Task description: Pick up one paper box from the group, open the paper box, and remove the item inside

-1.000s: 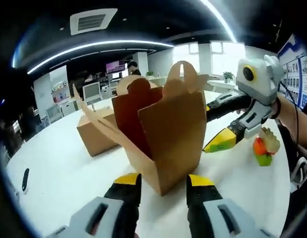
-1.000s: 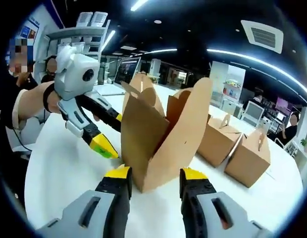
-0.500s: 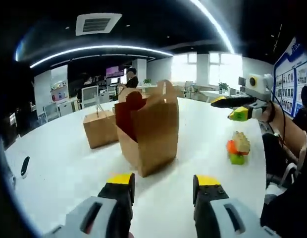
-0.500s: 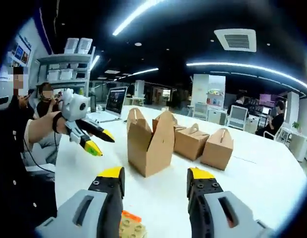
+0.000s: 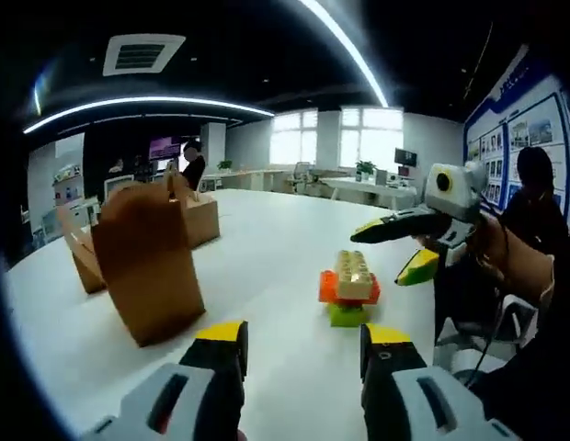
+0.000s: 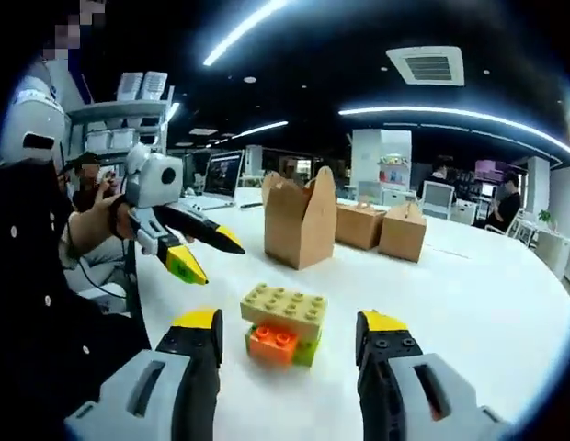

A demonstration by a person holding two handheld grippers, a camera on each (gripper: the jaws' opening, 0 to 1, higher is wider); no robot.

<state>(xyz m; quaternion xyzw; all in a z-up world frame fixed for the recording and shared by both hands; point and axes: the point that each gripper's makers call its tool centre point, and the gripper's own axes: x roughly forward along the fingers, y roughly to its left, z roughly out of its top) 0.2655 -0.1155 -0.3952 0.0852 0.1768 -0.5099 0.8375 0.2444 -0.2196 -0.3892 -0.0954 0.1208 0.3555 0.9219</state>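
Note:
An opened brown paper box (image 5: 142, 266) stands upright on the white table (image 5: 267, 367), left of my left gripper (image 5: 303, 342), whose jaws are wide apart and empty. A toy stack of tan, orange and green blocks (image 5: 349, 285) lies on the table ahead of it. My right gripper (image 5: 395, 246) comes in from the right, open, just beyond the blocks. In the right gripper view, the same block stack (image 6: 283, 323) lies just ahead of my open right gripper (image 6: 291, 333), untouched. The left gripper (image 6: 200, 252) hangs open at the left. The opened box (image 6: 301, 220) stands farther back.
Two closed paper boxes (image 6: 359, 225) (image 6: 402, 234) sit behind the opened one. Another closed box (image 5: 202, 216) shows at the back in the left gripper view. A person's dark sleeve (image 6: 46, 303) fills the near left. A monitor (image 6: 221, 175) stands at the table's far left.
Both grippers have drawn back from the opened box, which now looks smaller and farther off. The block stack sits closer in front of both, and both grippers stay open.

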